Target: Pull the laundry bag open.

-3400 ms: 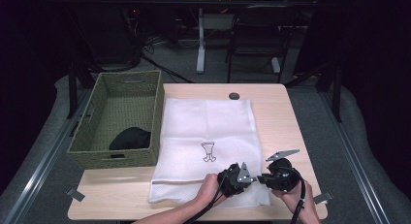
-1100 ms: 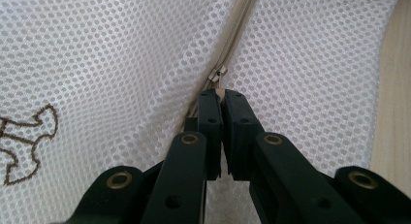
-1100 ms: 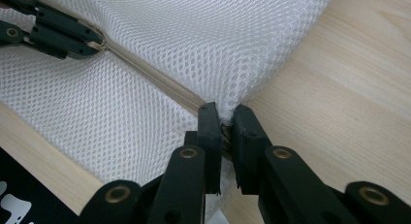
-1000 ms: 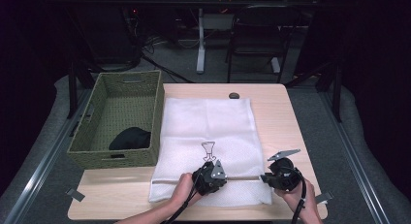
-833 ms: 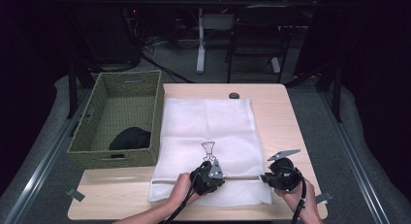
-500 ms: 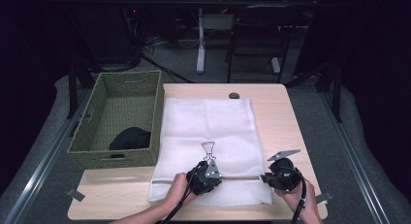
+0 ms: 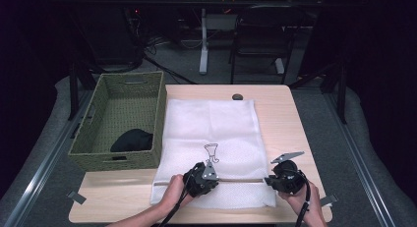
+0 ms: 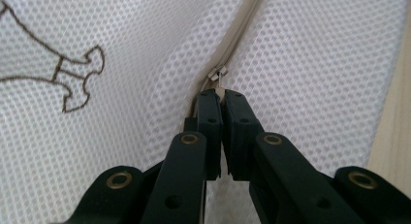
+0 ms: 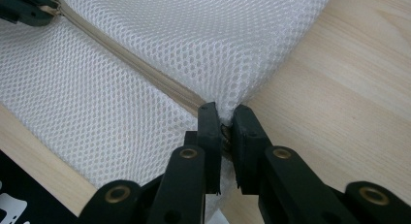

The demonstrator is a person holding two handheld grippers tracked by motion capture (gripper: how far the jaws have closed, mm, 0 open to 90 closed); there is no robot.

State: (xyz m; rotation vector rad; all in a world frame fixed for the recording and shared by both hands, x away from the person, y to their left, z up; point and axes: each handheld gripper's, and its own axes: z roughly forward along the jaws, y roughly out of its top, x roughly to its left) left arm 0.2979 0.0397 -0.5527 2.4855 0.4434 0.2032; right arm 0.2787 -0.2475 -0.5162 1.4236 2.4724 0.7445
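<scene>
I see the mesh bag flat mid-worktop, basket at its 9 o'clock | my left tongs pinched tight on the zipper pull, mid-zipper | my right tongs clamped on the bag's corner at the zipper's 3 o'clock end

Benches: one, of pale wood
Mesh bags: one, white
Zips on the bag: one
Zip pulls: one
Drawings on the bag: one
Baskets: one, green and woven
Dark cloths in the basket: one
Small dark round things at the bench's far edge: one
Tongs: two, left tongs and right tongs
Hands: two, left hand and right hand
</scene>
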